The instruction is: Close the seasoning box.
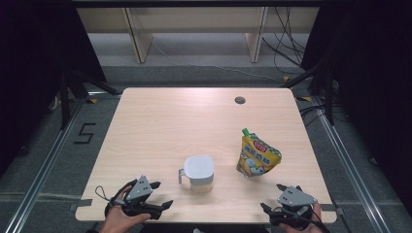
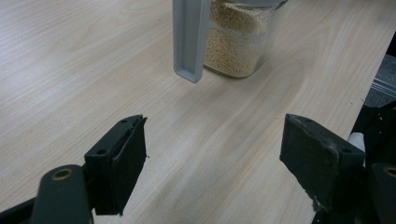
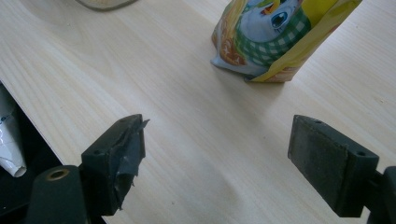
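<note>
You're at the approach stage — nothing is gripped yet. Your left gripper (image 1: 156, 194) sits low at the near-left edge of the bench (image 1: 160, 121), jaws spread wide with bare wood between them. In the left gripper view the jug (image 2: 238, 39) stands just ahead, clear-walled, holding pale grain, its grey handle (image 2: 189, 39) hanging down on the side facing you. From the high view the jug (image 1: 198, 172) has a white lid and stands near the front, a bit left of centre, handle pointing toward your left hand (image 1: 121, 218).

Your right gripper (image 1: 279, 199) rests at the near-right edge, jaws likewise spread, empty. The yellow pouch (image 1: 257, 156) with the green cap (image 1: 246, 131) stands upright to the right of the jug, apart from it, and ahead of the right gripper. In the right gripper view its printed base (image 3: 261, 42) is ahead and slightly right of the gap.

Next move, as I read it: the left goes for the jug, prob. by the handle. That calls for pushing fwd w/ the jaws kept wide, lining the gap on the handle, then closing. Come in square — the handle is narrow, and a skewed approach could nudge the jug. Can't tell whether the lid is locked on, so keep the jug level once lifted. The right then has the pouch to deal with — likely a grip across its body.
</note>
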The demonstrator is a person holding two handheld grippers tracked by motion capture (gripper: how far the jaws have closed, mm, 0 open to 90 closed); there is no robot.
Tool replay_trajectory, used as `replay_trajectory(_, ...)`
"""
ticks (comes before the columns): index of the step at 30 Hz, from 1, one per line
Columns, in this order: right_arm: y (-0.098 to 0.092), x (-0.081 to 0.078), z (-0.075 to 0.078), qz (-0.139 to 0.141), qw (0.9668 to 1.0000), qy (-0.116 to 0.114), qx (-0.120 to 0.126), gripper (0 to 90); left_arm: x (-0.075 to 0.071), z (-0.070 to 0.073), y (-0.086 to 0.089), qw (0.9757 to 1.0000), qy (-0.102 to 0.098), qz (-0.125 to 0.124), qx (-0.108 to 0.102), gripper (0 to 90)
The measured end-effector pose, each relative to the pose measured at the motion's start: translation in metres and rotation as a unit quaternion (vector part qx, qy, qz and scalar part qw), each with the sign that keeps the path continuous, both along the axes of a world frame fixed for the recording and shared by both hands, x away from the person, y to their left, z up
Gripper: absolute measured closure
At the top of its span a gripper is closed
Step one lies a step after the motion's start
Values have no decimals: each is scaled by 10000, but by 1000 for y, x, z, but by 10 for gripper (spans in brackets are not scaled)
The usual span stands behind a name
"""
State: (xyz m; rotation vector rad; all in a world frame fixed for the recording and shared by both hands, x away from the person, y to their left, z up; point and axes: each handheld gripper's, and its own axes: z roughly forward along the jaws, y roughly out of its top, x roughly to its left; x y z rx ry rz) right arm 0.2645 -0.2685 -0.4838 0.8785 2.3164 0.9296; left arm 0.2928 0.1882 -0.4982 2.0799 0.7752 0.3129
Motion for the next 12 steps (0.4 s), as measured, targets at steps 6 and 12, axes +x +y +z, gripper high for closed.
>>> replay_trajectory(6, 0, 0, -1, -2, 10000, 4, -12, 198, 1, -1, -1, 10000, -18, -1, -15, 219)
replay_trajectory(12, 0, 1, -1, 5, 10000, 19, -20, 198, 4, -2, 2, 10000, -8, 72, 21, 215)
